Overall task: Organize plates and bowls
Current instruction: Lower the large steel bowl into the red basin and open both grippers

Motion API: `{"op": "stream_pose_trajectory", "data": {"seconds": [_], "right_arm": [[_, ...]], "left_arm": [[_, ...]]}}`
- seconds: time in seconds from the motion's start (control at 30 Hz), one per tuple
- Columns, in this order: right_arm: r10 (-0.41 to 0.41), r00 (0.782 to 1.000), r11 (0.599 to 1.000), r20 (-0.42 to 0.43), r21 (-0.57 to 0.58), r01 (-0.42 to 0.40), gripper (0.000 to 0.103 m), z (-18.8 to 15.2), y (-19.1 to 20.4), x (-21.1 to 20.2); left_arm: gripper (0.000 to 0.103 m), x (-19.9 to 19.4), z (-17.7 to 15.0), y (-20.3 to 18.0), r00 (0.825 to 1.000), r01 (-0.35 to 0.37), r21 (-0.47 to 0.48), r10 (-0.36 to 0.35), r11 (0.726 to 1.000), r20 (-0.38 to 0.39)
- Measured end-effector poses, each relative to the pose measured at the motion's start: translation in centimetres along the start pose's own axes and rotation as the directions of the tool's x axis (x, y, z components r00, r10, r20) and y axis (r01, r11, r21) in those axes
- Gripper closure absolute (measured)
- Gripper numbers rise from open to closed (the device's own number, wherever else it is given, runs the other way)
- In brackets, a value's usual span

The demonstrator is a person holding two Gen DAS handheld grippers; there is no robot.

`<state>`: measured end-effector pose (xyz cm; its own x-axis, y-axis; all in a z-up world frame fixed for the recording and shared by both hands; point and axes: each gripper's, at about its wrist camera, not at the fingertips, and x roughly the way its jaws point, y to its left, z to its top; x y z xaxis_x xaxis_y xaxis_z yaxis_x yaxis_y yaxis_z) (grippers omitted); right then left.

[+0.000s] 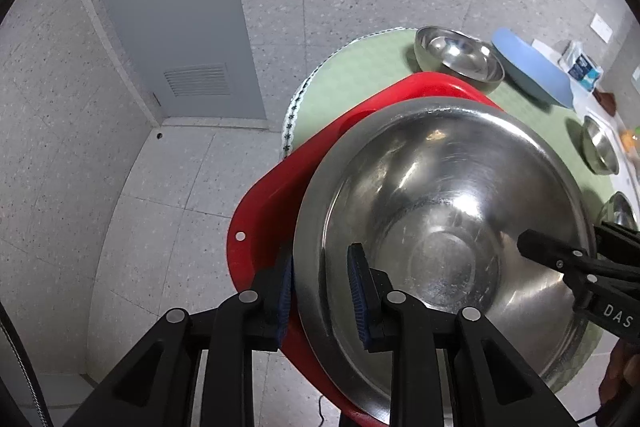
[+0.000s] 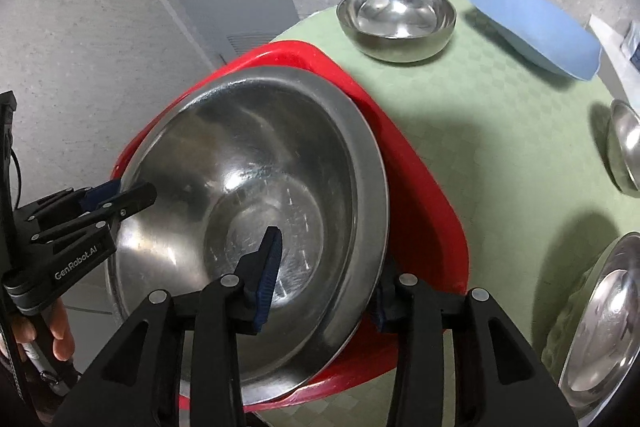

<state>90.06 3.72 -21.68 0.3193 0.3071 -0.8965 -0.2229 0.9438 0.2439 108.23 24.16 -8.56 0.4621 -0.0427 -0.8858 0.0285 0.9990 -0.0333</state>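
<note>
Large steel bowl [image 1: 444, 227] seated inside red basin [image 1: 272, 195], at near edge of round desk [image 1: 356, 75] with green cloth; basin overhanging desk edge on the door side.

Left gripper [image 1: 320, 291] straddling bowl rim: one blue pad outside the wall, one inside, a gap visible at the inner pad. Not clamped; jaws parted. Right gripper [image 2: 320, 271] set likewise across the opposite rim, inner pad clear of the wall, outer pad behind the rim. Also parted, nothing held.

Handling, judged:
- Thin polished steel: rigid, fairly light, slippery under pads.
- Curved wall likely to squirm out of a shallow pinch; seat pads deep, just below the rolled rim.
- Two opposed holds advisable; lift level to prevent tipping.
- Basin plastic, light, possibly dragged along if bowl sticks; overhang makes tipping off the desk a risk.

Remaining on desk: small steel bowl [image 2: 396, 23] at far side, blue plate [image 2: 536, 31] beside it, two further steel bowls [image 2: 624, 147] at right edge.
</note>
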Motion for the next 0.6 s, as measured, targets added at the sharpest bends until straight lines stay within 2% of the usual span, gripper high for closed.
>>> {"op": "stream_pose_trajectory", "data": {"seconds": [0.03,0.1,0.13,0.17,0.23,0.3,0.37,0.5,0.6], "right_arm": [[0.002,1.0,1.0,0.002,0.002,-0.002,0.056,0.0,0.0,0.0],[0.011,1.0,1.0,0.0,-0.005,-0.011,0.045,-0.2,0.3,-0.3],[0.014,1.0,1.0,0.002,-0.011,-0.014,0.034,-0.3,0.7,-0.7],[0.011,1.0,1.0,0.007,-0.016,-0.011,0.025,-0.3,0.9,-0.9],[0.017,1.0,1.0,0.015,-0.02,-0.016,0.021,-0.3,1.0,-1.3],[0.009,1.0,1.0,0.03,-0.018,-0.008,0.018,-0.4,1.0,-2.1],[0.01,0.999,1.0,0.05,-0.005,-0.01,0.017,-0.5,0.5,-3.1],[-0.006,0.994,1.0,0.11,0.013,0.004,0.017,-0.8,-0.7,-5.7],[-0.023,0.987,0.999,0.158,0.046,0.016,0.016,-1.0,-3.0,-7.8]], "left_arm": [[0.077,-0.1,0.0,0.0,1.0,0.005,0.0,-0.005,1.0,0.008],[0.063,-0.3,-0.1,-0.4,1.0,-0.01,0.003,0.01,1.0,0.019],[0.053,-0.7,-0.2,-0.5,0.999,-0.025,0.008,0.025,1.0,0.031],[0.05,-0.9,-0.3,-0.9,0.999,-0.027,0.014,0.026,1.0,0.042],[0.046,-1.5,-0.2,-1.5,0.996,-0.064,0.019,0.063,0.998,0.064],[0.035,-2.3,-0.2,-1.9,0.992,-0.093,0.024,0.09,0.995,0.093],[0.033,-3.6,-0.1,-2.5,0.987,-0.103,0.02,0.1,0.994,0.129],[0.023,-5.9,0.6,-4.9,0.978,-0.076,0.027,0.069,0.997,0.197],[0.019,-7.0,1.0,-7.2,0.972,-0.038,0.043,0.027,0.998,0.233]]}}
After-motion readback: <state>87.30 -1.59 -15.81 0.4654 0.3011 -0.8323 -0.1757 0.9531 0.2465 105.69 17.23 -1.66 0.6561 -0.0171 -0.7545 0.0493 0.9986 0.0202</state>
